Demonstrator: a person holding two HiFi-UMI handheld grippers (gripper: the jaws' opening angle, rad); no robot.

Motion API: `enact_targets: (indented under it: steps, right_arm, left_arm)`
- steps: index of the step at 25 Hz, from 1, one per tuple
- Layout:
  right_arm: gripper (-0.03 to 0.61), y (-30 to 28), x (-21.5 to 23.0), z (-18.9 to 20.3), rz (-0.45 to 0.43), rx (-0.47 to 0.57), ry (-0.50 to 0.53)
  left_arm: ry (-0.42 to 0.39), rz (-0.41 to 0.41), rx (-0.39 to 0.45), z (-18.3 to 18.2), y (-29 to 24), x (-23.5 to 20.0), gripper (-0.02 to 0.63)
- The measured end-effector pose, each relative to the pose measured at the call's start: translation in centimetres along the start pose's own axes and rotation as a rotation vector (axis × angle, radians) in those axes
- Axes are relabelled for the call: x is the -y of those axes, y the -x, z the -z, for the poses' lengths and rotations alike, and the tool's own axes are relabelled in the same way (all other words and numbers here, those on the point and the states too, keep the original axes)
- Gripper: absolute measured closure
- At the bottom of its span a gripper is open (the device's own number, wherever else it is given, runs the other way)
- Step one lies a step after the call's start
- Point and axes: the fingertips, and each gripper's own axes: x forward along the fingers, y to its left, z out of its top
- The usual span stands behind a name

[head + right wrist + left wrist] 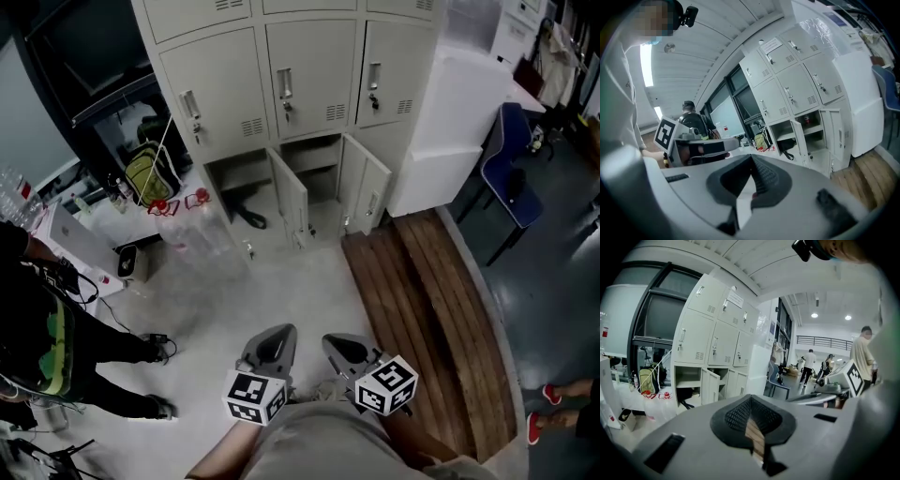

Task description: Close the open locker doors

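Left claw (pixel 270 349) and right claw (pixel 349 354) were held low, close to the person's body, side by side. Each had its jaws pressed together with nothing between them. The grey locker bank (pixel 309 75) stood well apart from both claws, across the floor. In its bottom row two doors hung swung outward: left open door (pixel 292 199) and right open door (pixel 369 193). A black strap (pixel 249 216) lay at the bottom of the left open compartment. Wooden planks (pixel 422 300) ran right of the claws.

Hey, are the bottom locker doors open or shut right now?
Two stand open: the left door and right door swing outward, showing the compartments behind them. The upper doors are shut.
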Motion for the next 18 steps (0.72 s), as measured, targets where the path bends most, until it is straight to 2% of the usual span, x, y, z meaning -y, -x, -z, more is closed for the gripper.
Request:
enact_targets:
  steps: [12, 18]
  right_arm:
    - [0.551, 0.3, 2.1, -0.3, -0.056, -0.009, 0.007]
    - [0.551, -0.9, 3.7, -1.0, -0.055, -0.011, 0.011]
  left_arm:
    - [-0.004, -0.041, 0.002, -0.3, -1.7, 1.0, 0.6]
    - [-0.006, -0.021, 0.003, -0.5, -3.8, 0.4, 0.6]
